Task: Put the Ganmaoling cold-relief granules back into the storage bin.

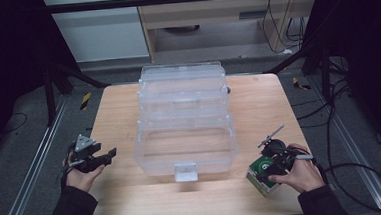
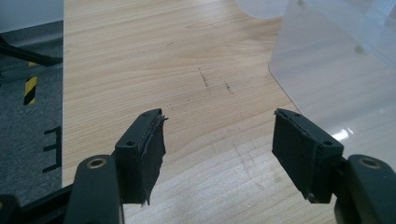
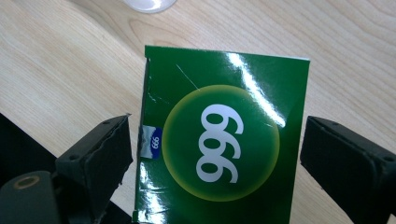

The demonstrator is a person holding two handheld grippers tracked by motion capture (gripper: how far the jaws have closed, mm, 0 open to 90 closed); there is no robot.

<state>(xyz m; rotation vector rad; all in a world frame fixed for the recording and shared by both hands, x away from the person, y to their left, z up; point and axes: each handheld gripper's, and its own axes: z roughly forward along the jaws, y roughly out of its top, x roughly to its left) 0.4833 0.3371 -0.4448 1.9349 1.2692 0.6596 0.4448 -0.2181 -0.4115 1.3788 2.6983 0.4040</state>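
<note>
Right hand-held gripper sits at the surface's near right corner, jaws spread wide on either side of a green box marked 999, seemingly not quite touching it. Left hand-held gripper hovers wide open and empty near the left edge, beside the clear plastic bin at centre.
</note>
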